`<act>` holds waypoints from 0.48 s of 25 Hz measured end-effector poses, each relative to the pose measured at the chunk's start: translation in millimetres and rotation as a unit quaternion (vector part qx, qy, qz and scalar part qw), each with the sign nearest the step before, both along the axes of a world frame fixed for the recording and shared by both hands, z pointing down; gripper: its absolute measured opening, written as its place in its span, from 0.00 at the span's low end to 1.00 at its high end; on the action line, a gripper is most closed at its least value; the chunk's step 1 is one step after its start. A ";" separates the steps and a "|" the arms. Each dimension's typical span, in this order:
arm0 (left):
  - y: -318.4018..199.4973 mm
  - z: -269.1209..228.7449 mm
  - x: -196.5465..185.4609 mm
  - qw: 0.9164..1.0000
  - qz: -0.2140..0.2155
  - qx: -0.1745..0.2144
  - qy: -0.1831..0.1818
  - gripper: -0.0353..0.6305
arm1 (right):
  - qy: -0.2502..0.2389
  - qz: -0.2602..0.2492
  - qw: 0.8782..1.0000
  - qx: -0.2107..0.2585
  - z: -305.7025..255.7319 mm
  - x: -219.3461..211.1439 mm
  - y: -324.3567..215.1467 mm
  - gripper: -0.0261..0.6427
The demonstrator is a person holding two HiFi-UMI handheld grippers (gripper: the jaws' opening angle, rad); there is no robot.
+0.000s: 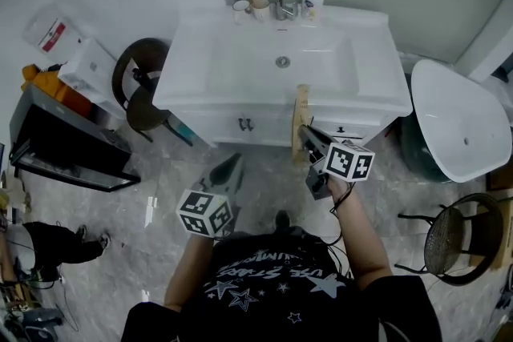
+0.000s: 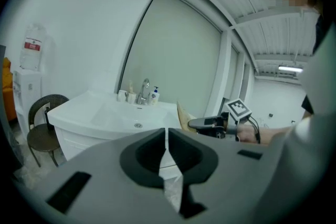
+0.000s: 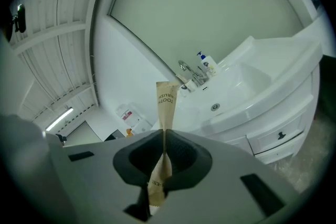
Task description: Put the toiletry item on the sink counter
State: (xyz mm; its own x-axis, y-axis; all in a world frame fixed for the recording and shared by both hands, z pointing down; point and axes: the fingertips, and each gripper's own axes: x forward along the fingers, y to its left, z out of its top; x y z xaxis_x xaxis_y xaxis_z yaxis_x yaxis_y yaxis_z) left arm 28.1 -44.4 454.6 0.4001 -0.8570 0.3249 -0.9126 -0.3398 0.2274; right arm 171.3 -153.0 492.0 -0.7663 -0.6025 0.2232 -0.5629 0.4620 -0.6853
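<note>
Carry step: right tool clamps toothbrush packet; left tool closed, empty. Next: reach over table, lower, release.

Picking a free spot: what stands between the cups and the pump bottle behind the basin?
The faucet stands between the cups and the pump bottle; the head view shows it.

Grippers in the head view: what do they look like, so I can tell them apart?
Left gripper: grey tapered jaws. Right gripper: dark jaws, black cable at the wrist. Each carries a white cube with black square markers. Black star-print T-shirt worn.
</note>
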 end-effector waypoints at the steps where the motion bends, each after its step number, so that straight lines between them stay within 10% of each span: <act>1: -3.2 -0.4 -0.9 1.000 -0.002 -0.001 -0.001 0.09 | -0.004 0.000 1.000 -0.004 1.2 -0.9 -3.6 0.08; 12: -17.4 5.2 -23.6 1.000 -0.030 -0.004 0.005 0.09 | -0.010 -0.032 0.998 -0.046 27.5 -28.6 -14.0 0.08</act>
